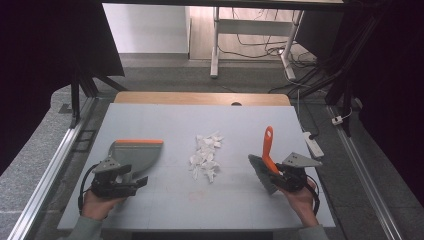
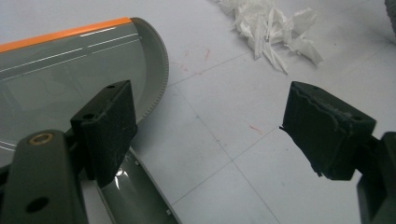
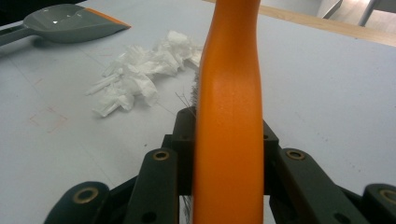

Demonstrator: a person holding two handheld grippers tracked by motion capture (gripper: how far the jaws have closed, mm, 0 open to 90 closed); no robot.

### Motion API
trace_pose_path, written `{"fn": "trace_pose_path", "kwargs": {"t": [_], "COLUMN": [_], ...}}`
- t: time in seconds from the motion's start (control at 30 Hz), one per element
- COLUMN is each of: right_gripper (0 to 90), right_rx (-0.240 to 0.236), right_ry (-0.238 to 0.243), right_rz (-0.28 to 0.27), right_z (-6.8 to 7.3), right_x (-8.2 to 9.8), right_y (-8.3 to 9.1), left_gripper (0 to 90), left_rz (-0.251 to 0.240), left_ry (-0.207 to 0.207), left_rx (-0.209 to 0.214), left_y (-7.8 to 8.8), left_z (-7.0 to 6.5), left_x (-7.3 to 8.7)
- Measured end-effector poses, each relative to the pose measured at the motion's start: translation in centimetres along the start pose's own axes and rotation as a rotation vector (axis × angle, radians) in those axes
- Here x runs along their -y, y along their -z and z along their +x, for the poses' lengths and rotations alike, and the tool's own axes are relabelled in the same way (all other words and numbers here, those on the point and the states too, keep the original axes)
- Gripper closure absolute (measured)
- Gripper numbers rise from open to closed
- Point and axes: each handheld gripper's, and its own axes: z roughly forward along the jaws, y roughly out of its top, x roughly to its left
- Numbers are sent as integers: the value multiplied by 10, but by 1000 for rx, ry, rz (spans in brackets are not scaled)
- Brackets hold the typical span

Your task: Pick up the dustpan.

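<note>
Right gripper (image 1: 278, 175) clamping orange brush handle (image 1: 268, 145); left gripper (image 1: 136, 184) gaping wide beside grey dustpan (image 1: 137, 152); paper scraps (image 1: 206, 156) lying between.

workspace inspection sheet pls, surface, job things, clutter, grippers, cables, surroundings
surface: pale grey table top with faint grid lines and reddish marks; wooden edge at the far side.
job's things: grey dustpan with orange lip lies at the left; heap of torn white paper scraps in the middle; orange-handled brush, bristle end toward the scraps.
clutter: nothing seen.
grippers: left gripper open beside the dustpan's handle, nothing between its fingers; right gripper shut on the brush handle.
cables: a black cable trails from the left gripper; loose cables and a white power strip on the floor.
surroundings: desk legs beyond the table; dark curtains at both sides.
</note>
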Motion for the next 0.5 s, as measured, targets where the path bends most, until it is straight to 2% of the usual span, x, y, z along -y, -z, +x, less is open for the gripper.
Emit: {"fn": "trace_pose_path", "kwargs": {"t": [0.2,0.5], "right_gripper": [704,704], "right_rx": [2,-6], "right_ry": [-4,-5], "right_rz": [-15,-20], "right_z": [0,-1], "right_x": [-1,-1], "right_y": [3,3], "left_gripper": [191,187], "left_rz": [17,11], "left_ry": [7,-12], "left_rx": [-14,8], "left_y": [1,1], "left_z": [-2,-6], "left_x": [-3,-6]}}
